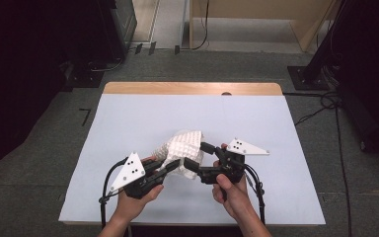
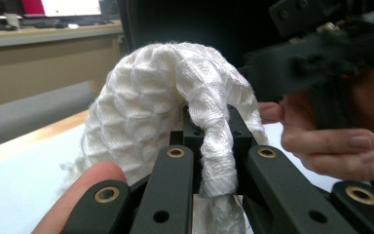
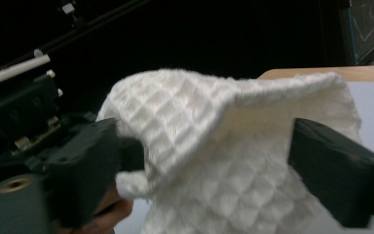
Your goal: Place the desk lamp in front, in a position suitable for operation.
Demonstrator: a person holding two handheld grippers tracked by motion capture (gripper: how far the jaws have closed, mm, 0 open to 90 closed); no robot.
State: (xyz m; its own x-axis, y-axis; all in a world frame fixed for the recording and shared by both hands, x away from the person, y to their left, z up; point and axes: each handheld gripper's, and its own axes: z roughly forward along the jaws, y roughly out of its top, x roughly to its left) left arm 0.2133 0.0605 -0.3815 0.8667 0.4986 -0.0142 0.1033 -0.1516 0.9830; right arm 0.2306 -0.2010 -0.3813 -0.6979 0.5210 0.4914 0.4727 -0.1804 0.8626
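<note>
A white waffle-weave cloth [image 1: 182, 143] is bunched up and held just above the pale mat [image 1: 128, 118], near the table's middle front. My left gripper [image 1: 176, 163] is shut on a twisted fold of the cloth [image 2: 217, 161], pinched tight between its jaws [image 2: 209, 124]. My right gripper [image 1: 199, 155] comes at the cloth from the right with its jaws wide apart. The cloth [image 3: 214, 146] hangs in the gap between them [image 3: 214, 158], its edge lying against the left jaw. The right gripper's body [image 2: 321, 48] and a hand [image 2: 341, 146] show blurred past the cloth.
The mat covers a wooden table whose bare far edge [image 1: 192, 88] shows. Black equipment stands [image 1: 306, 74] and cables [image 1: 325, 106] lie on the grey floor around it. Bare mat lies to the left, right and far side of the cloth.
</note>
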